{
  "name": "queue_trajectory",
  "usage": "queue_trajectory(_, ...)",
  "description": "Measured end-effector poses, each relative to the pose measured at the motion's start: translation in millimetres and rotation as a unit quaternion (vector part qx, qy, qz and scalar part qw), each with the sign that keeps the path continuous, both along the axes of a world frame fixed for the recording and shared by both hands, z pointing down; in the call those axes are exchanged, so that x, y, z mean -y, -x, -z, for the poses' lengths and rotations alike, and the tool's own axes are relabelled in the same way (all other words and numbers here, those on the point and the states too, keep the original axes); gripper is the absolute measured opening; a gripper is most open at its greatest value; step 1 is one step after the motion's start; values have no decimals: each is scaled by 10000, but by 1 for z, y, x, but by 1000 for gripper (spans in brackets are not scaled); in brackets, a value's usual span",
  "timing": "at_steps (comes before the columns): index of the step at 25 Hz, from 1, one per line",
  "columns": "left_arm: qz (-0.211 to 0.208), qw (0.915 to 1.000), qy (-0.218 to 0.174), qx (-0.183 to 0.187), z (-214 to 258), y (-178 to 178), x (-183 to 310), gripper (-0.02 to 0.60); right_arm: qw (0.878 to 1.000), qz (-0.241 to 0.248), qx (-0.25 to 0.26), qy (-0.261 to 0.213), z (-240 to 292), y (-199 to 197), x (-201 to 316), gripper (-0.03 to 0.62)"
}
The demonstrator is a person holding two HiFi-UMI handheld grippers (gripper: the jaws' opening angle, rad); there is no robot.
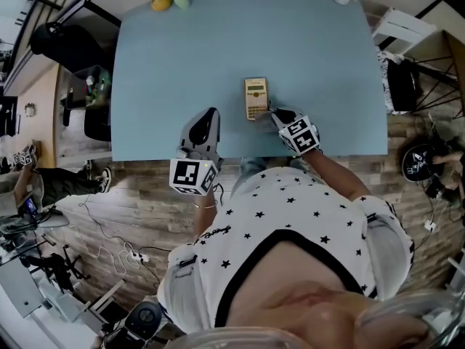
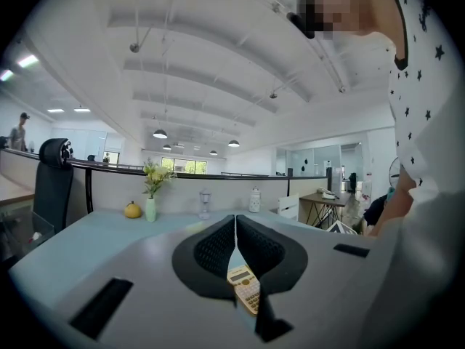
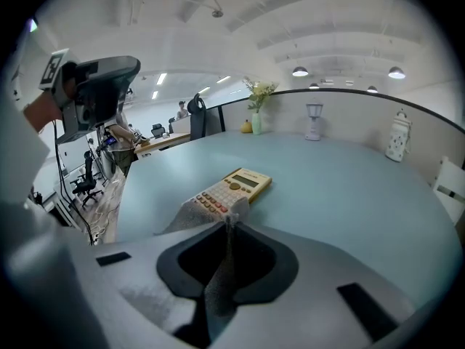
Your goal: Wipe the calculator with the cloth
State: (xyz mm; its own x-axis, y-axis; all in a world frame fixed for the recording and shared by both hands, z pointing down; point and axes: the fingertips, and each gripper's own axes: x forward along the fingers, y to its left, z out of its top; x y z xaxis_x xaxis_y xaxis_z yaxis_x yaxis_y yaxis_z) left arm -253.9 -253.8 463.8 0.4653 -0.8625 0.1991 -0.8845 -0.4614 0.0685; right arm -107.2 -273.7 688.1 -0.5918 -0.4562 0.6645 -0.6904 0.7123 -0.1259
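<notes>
- The calculator (image 1: 256,98) lies flat, keys up, just right of centre in the head view, on the near half of the table (image 1: 167,64).
- The grey cloth (image 3: 190,220) drapes over the calculator's near end in the right gripper view. The upper keys and the display are bare.
- My right gripper (image 3: 229,225) has its fingers clenched on a fold of the cloth, and it sits at the calculator's lower right corner in the head view.
- My left gripper (image 1: 211,113) hangs to the lower left of the calculator, apart from it, with its fingers pressed together on nothing.
- I judge the wiping step to be in hand, with the cloth at the near end of a stroke.
- Next I would draw the cloth up the keys toward the display with light pressure. Nothing pins the calculator, so it may slide, and the left fingers could brace its edge.
</notes>
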Motion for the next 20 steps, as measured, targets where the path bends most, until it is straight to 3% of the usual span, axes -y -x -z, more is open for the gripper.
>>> queue_trajectory(11,-121,9999,0,35,-1,-5,13,31,9999,-126,89,8,4,-2,9,35)
queue_trajectory(15,-191,9998,-20,62,-2,-12,19,31,9964,-552,641,-81,33,-10,28,35)
queue_trajectory(20,-330,9994,-88,85,1,-21,31,31,9805,-944,1575,-705,108,-13,67,35)
